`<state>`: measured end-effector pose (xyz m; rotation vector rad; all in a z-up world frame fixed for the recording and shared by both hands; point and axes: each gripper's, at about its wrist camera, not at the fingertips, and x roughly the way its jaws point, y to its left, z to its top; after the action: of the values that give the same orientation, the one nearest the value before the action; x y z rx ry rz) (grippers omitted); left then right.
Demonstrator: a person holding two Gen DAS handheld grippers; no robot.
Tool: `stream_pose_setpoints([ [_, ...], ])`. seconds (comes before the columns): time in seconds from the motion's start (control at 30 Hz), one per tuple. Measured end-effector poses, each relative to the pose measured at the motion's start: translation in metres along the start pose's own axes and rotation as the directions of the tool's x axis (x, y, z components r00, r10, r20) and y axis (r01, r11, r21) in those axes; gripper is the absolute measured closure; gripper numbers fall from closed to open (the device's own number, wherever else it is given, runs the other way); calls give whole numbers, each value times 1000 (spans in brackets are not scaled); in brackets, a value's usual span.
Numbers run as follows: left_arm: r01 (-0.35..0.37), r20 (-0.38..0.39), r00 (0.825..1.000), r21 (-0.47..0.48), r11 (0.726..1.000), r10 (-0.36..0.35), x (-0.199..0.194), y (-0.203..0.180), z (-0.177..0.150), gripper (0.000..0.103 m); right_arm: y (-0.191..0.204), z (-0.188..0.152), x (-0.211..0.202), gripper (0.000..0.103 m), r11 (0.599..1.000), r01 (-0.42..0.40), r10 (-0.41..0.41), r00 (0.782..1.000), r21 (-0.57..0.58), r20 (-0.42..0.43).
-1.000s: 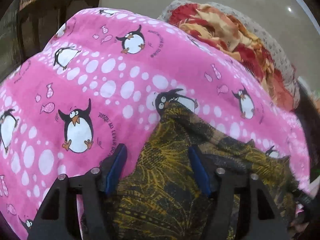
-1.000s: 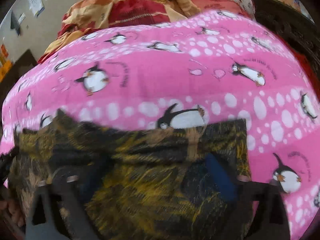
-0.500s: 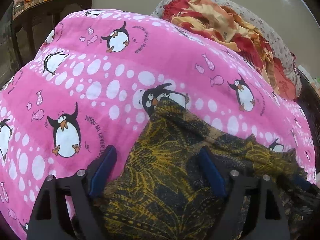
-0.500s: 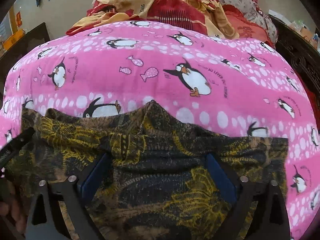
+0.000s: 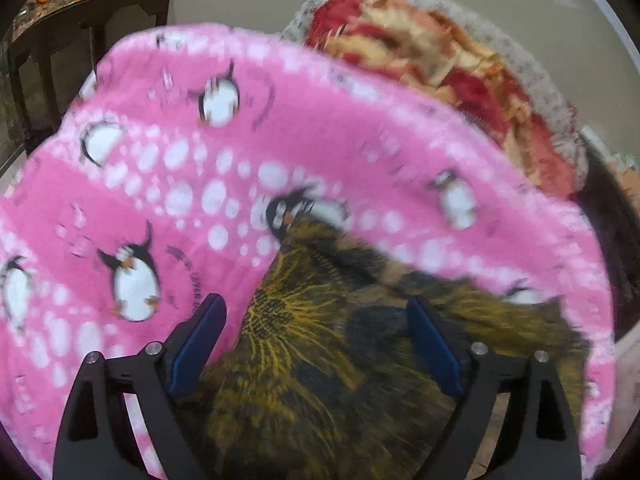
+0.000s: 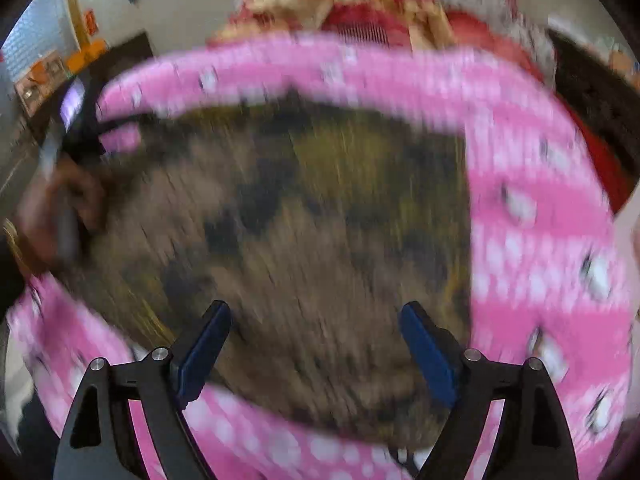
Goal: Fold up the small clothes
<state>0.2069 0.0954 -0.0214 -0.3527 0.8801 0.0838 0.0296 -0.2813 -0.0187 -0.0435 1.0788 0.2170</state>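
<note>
Dark cloth printed with yellow leaf and fan shapes, a small garment, lies spread on a pink fleece blanket patterned with penguins and white dots.

The left wrist view is the sharper one. It shows the garment running from the near middle out to the right, with one corner tapering to a point at the far side, touching a penguin's head; its long axis goes from near left to far right. The left gripper hangs over the garment's near left part with its jaws wide. They have just been opening, and the blue pads press on nothing, the cloth lying loose beneath and between them.

The right wrist view is heavily blurred, yet it shows what the other does not: the whole outline of the garment as a broad patch, wider left to right than near to far, ringed by blanket on every side. It also shows a hand at the garment's left edge. The right gripper has its jaws wide too, clear of the cloth below.

Both views show a heap of red and cream bedding beyond the blanket's far edge. A dark wooden table stands at far left.
</note>
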Motion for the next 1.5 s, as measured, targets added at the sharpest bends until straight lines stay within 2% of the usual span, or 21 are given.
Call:
stream_pose_setpoints([
  [0.07,84,30,996,24,996,-85,-41,-3,-3,12,3,-1,-13,13,1000,24,-23,999,-17,43],
  [0.13,139,28,989,111,984,-143,-79,-7,-19,12,5,2,-29,13,1000,17,-18,995,12,97],
  [0.3,186,-8,982,269,945,-191,-130,0,-85,12,20,13,-44,12,1000,-3,-3,979,27,205],
  [0.37,181,-74,983,275,944,-167,-121,8,-112,12,23,14,-26,12,999,10,-19,984,52,177],
  [0.43,164,-158,979,217,962,-131,-101,23,-131,12,23,6,1,11,998,46,-51,993,47,109],
  [0.47,143,-200,975,210,967,-100,-91,29,-141,12,28,4,10,6,997,70,-72,991,14,117],
  [0.5,124,-197,978,241,962,-77,-88,32,-147,12,32,0,12,0,996,91,-86,985,-21,151],
  [0.57,85,-180,983,301,950,-31,-91,35,-153,12,38,-1,12,0,993,107,-99,984,-46,149],
  [0.63,132,-170,981,238,962,-93,-104,48,-152,12,34,-2,11,0,995,89,-83,984,-34,156],
  [0.73,274,-145,955,108,956,-257,-132,75,-158,12,29,-5,8,0,999,50,-47,984,-12,175],
  [0.87,394,-197,894,-83,915,-403,-135,89,-177,12,29,-5,9,0,998,63,-59,982,-18,177],
  [0.97,414,-187,882,-128,901,-432,-127,80,-176,8,31,-5,10,0,997,74,-68,982,-25,175],
  [1.07,451,-194,844,-249,857,-501,-105,75,-166,5,32,-5,10,0,997,70,-64,982,-23,175],
  [1.13,465,-180,835,-274,842,-520,-97,71,-159,4,33,-5,10,0,997,70,-65,982,-24,176],
  [1.2,455,-128,850,-312,834,-511,-88,79,-147,4,32,-4,9,0,997,70,-65,982,-23,176],
  [1.27,462,-89,840,-402,791,-536,-79,88,-140,5,31,-4,9,0,997,70,-65,982,-23,175],
  [1.3,457,-93,840,-407,791,-534,-79,86,-139,6,31,-4,9,0,997,71,-65,982,-24,175],
  [1.37,455,-129,841,-357,816,-526,-83,74,-142,29,32,-4,9,0,997,71,-66,983,-24,173],
  [1.4,455,-129,840,-364,813,-528,-83,76,-143,51,32,-4,9,0,997,73,-68,983,-24,172],
  [1.43,451,-114,843,-386,805,-526,-83,83,-144,64,31,-4,9,0,997,72,-66,983,-25,171],
  [1.5,396,-78,874,-456,797,-479,-78,104,-147,70,31,0,3,0,997,74,-70,984,-17,167],
])
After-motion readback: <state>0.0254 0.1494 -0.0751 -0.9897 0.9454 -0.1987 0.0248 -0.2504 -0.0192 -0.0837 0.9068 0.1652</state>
